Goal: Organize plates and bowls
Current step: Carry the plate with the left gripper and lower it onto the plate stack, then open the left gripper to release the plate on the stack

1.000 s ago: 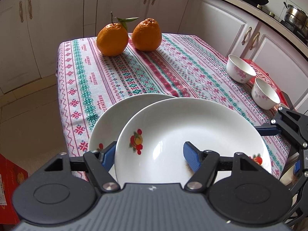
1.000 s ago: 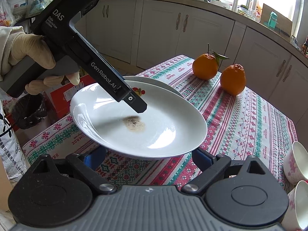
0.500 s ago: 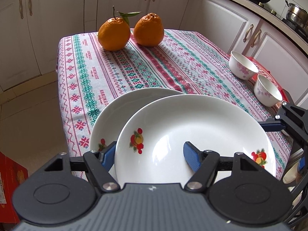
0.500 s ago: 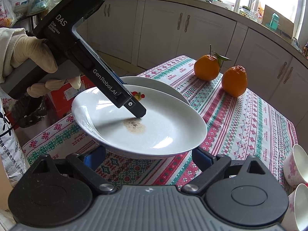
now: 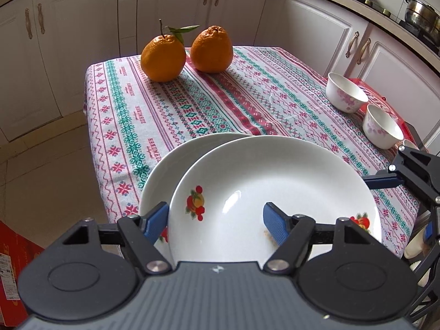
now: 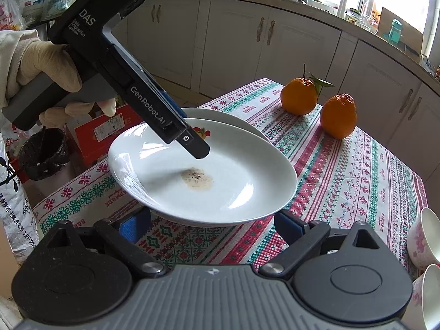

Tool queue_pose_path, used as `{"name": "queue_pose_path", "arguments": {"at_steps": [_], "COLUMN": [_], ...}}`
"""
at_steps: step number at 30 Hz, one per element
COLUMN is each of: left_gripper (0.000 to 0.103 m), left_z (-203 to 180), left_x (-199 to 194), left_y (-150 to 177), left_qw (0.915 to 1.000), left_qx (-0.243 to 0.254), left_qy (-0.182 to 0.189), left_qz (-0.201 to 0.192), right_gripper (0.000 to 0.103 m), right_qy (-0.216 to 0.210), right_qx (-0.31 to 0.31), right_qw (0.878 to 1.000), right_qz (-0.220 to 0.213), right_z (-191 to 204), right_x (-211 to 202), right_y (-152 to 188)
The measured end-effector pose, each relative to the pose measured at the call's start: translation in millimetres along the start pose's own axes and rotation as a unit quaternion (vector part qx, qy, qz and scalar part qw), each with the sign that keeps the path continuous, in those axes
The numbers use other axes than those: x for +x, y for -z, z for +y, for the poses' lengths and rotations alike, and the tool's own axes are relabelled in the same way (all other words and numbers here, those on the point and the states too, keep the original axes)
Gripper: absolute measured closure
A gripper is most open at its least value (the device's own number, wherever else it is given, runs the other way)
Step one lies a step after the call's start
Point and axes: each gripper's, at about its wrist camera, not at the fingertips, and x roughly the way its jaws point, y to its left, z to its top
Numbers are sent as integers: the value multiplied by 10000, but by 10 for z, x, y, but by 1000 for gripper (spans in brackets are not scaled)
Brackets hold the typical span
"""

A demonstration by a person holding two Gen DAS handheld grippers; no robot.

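Two white plates with fruit prints overlap at the near corner of the table. The upper plate has a brown stain and lies tilted over the lower plate. My left gripper straddles the upper plate's rim, with one pad under it and the other on its inner face. Its jaws are opening while the pads still touch the plate. My right gripper stands open at the plate's opposite edge, both pads below the rim and apart from it.
Two small white bowls with pink flowers stand at the table's right edge. Two oranges sit at the far end of the patterned cloth. A black bin and a red box are on the floor beside the table.
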Motion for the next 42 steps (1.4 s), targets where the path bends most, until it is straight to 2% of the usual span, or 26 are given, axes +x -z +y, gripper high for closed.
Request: {"name": "queue_pose_path", "arguments": {"at_steps": [12,23,30,34,38,42], "left_gripper": [26,23,16,16,16,16], "left_z": [62,26,52,60,-6,-200], "left_x": [-28,-26,-56,-76,-152,-293], "left_y": [-13,-20,-41,-31,-27,-63], "left_qw": [9999,9997,9991,9991,9986,9956], "left_qx": [-12,124,207,173,197,466], "left_qy": [-77,-166,-314,-282,-199,-311], "left_qz": [-87,-129,-219,-268,-447,-752], "right_gripper": [4,0,0,0,0,0], "right_qy": [-51,-72,-75,-84,15,141], "right_qx": [6,2,-120,-20,61,118], "right_qw": [10000,10000,9999,10000,9999,9997], "right_qz": [28,25,42,6,-83,-177], "right_z": [5,1,37,1,-67,-167], "right_x": [65,97,145,102,2,-137], "right_y": [-18,-24,-48,-34,-16,27]}}
